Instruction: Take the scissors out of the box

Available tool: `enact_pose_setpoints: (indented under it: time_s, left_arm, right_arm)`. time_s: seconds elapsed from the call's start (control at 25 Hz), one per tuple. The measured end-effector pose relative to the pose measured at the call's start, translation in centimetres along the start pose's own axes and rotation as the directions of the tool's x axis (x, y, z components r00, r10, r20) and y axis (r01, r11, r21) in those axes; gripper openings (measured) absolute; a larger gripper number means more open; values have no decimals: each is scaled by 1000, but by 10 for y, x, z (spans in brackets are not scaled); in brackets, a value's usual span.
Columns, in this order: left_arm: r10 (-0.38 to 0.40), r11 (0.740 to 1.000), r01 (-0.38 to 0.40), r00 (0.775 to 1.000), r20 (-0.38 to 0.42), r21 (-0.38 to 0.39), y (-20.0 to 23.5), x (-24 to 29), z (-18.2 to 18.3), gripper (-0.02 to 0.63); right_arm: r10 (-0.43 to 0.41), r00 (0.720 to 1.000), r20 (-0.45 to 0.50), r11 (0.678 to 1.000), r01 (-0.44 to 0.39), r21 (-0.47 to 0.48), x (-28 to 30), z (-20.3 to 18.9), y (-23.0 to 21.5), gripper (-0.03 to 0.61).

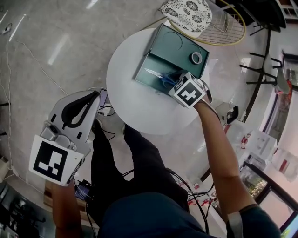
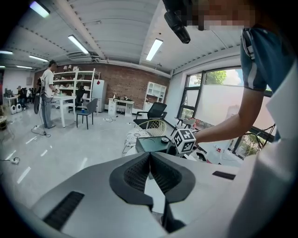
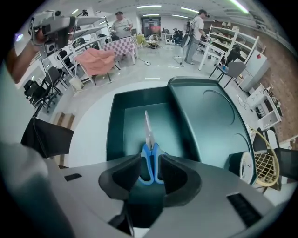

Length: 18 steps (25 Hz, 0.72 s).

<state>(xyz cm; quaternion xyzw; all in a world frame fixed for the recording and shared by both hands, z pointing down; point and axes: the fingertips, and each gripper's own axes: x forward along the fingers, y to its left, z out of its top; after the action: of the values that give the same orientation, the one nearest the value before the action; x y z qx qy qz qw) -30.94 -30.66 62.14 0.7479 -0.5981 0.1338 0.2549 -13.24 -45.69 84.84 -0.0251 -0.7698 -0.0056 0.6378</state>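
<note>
The scissors (image 3: 149,144), blue-handled, lie in the dark green box (image 3: 116,125) with the blades pointing away from me. My right gripper (image 3: 150,163) reaches into the box, and its pads press both sides of the blue handles. In the head view the scissors (image 1: 157,76) lie in the box (image 1: 143,70) on the round white table (image 1: 135,104), the right gripper (image 1: 176,80) at their handle end. My left gripper (image 1: 94,96) hangs off the table at the lower left, jaws shut and nothing between them.
The box's open lid (image 1: 173,42) lies flat behind it with a tape roll (image 1: 197,57) on it. A wire chair with a patterned cushion (image 1: 188,13) stands beyond the table. Cables trail on the floor by my legs.
</note>
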Motion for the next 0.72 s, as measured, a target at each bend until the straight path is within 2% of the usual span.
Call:
enact_pose_setpoints:
  time_s: [0.28, 0.48, 0.6, 0.72]
  left_arm:
    - [8, 1000, -8, 1000, 0, -13, 8, 2, -8, 20]
    - [5, 1000, -5, 1000, -1, -20, 8, 3, -12, 20]
    - [3, 1000, -3, 1000, 0, -22, 7, 3, -12, 20]
    - [0, 1000, 0, 1000, 0, -22, 5, 3, -9, 20]
  right_arm:
    - [4, 998, -70, 1000, -5, -14, 18, -6, -1, 140]
    - [43, 996, -77, 999, -43, 13, 23, -8, 1, 138]
    - [37, 996, -79, 999, -36, 7, 21, -5, 0, 107]
    - [33, 997, -76, 999, -31, 31, 22, -8, 1, 103]
